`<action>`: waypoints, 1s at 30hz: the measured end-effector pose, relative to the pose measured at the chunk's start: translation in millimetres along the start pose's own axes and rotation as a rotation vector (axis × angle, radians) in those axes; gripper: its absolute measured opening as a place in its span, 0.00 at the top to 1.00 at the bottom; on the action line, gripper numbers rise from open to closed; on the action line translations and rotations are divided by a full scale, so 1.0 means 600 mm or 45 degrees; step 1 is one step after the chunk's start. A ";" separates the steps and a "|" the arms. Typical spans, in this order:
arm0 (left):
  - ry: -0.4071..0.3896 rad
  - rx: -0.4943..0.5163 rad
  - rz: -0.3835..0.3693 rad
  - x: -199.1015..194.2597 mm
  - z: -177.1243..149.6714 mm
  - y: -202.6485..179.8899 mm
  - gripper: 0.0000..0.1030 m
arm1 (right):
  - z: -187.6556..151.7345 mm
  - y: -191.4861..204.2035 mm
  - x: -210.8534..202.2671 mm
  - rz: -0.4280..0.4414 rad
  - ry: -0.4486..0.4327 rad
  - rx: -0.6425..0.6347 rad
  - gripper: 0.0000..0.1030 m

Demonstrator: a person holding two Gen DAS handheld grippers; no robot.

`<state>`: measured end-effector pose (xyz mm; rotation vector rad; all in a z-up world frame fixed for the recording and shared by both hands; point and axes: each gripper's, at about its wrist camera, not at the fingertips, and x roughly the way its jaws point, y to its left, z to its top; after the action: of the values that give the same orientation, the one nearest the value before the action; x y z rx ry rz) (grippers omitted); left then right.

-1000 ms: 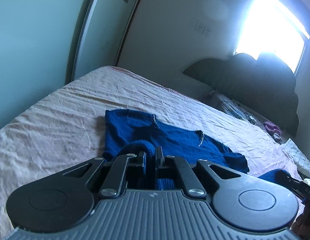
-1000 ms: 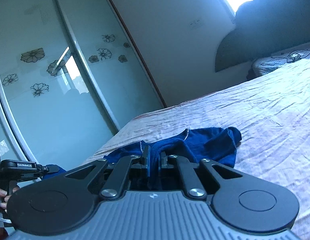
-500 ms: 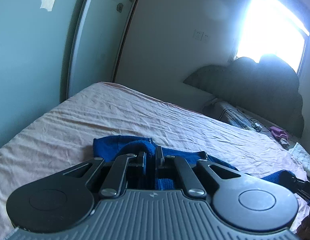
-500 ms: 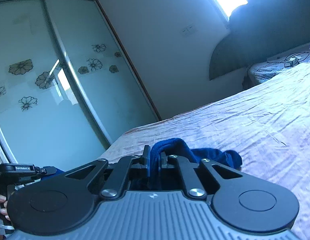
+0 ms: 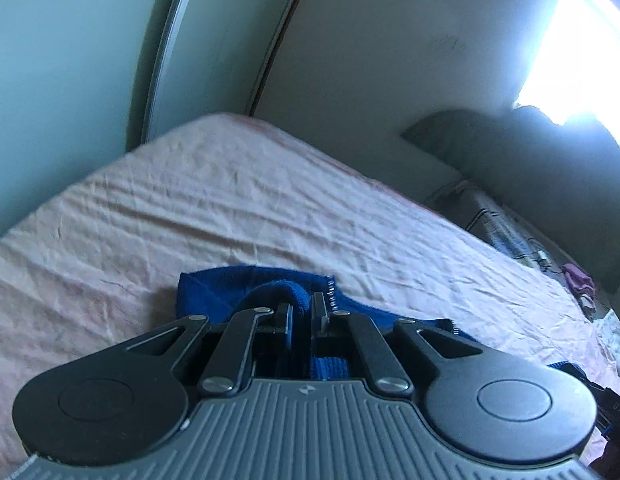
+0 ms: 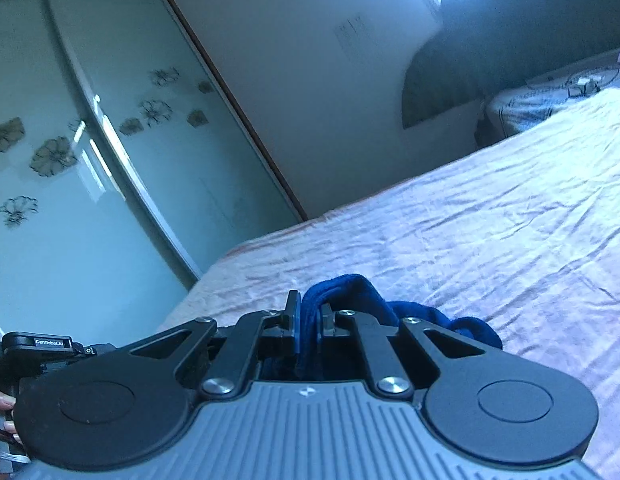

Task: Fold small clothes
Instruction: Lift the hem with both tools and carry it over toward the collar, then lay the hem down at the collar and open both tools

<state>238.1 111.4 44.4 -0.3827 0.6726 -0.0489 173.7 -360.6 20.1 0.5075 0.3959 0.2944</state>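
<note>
Both grippers [image 5: 302, 307] [image 6: 311, 312] pinch plush blue knit garment [image 5: 246, 284] — bunched.

Left gripper [image 5: 302, 312], lower centre of frame: jaws clamped on a raised fold of the blue garment [image 5: 238, 292]. The garment lies on the wrinkled pink bedsheet [image 5: 230, 200]. Dark headboard [image 5: 529, 148] at right; bright window [image 5: 581, 60] upper right.

A home bedroom: wrinkled pink bed [image 5: 270, 208], dark headboard [image 5: 529, 148], probably a floral sliding wardrobe [image 6: 90, 160].
</note>
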 end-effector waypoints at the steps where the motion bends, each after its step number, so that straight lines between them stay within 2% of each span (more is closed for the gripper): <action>1: 0.015 -0.006 0.006 0.012 0.001 0.003 0.93 | 0.000 -0.004 0.011 -0.006 0.011 0.004 0.93; 8: 0.140 -0.081 -0.014 0.091 0.008 0.023 0.92 | 0.002 -0.038 0.074 -0.045 0.076 0.067 0.93; 10: 0.186 -0.157 -0.029 0.114 0.011 0.039 0.87 | 0.002 -0.050 0.093 -0.059 0.105 0.095 0.93; 14: 0.264 -0.321 -0.085 0.142 0.012 0.070 0.86 | 0.001 -0.071 0.124 -0.074 0.167 0.141 0.92; 17: 0.301 -0.382 -0.114 0.149 0.015 0.083 0.83 | 0.001 -0.081 0.138 -0.083 0.200 0.181 0.92; 22: 0.313 -0.557 -0.188 0.153 0.032 0.105 0.72 | 0.002 -0.095 0.157 -0.083 0.224 0.221 0.91; 28: 0.288 -0.784 -0.207 0.164 0.040 0.127 0.70 | 0.004 -0.102 0.173 -0.116 0.257 0.265 0.88; 29: 0.273 -0.804 -0.200 0.163 0.039 0.130 0.68 | 0.005 -0.103 0.174 -0.116 0.258 0.276 0.83; 30: 0.254 -0.809 -0.190 0.159 0.039 0.133 0.66 | 0.006 -0.105 0.174 -0.108 0.259 0.286 0.72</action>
<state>321.0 177.5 -24.9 -1.0503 0.8499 -0.0136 278.6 -376.3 -40.2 0.6811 0.6516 0.2211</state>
